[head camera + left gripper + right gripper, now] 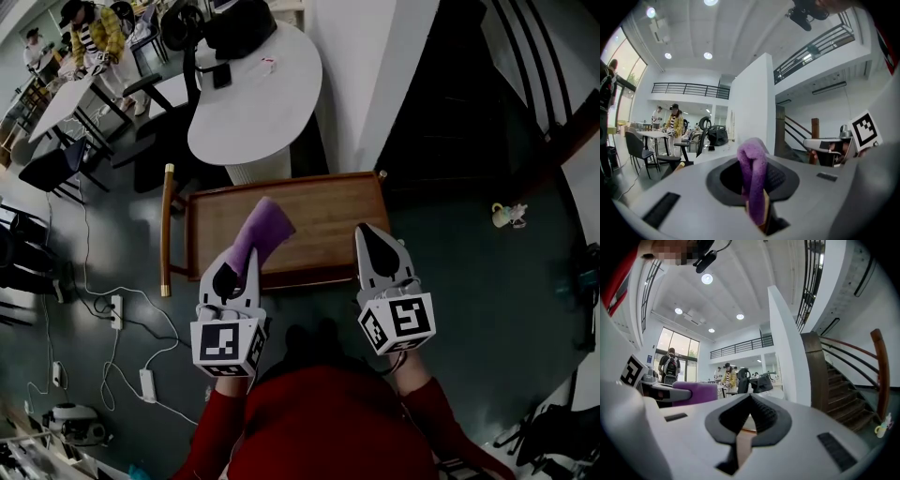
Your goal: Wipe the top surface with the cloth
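A low wooden top [328, 211] with a raised rim stands in front of me in the head view. My left gripper [247, 260] is over its front left part, shut on a purple cloth [262, 228] that sticks forward and up over the wood. From the left gripper view the cloth [757, 187] stands folded between the jaws of that gripper [753, 161]. My right gripper [368, 232] hovers over the front right edge, shut and holding nothing. In its own view the right gripper [751, 397] has its jaws together, and the cloth [693, 392] shows at the left.
A white rounded table [253, 94] with a black bag stands just behind the wooden top, beside a white wall column [375, 75]. Power strips and cables [117, 309] lie on the floor at left. A staircase [843, 394] rises at right. People stand far back left.
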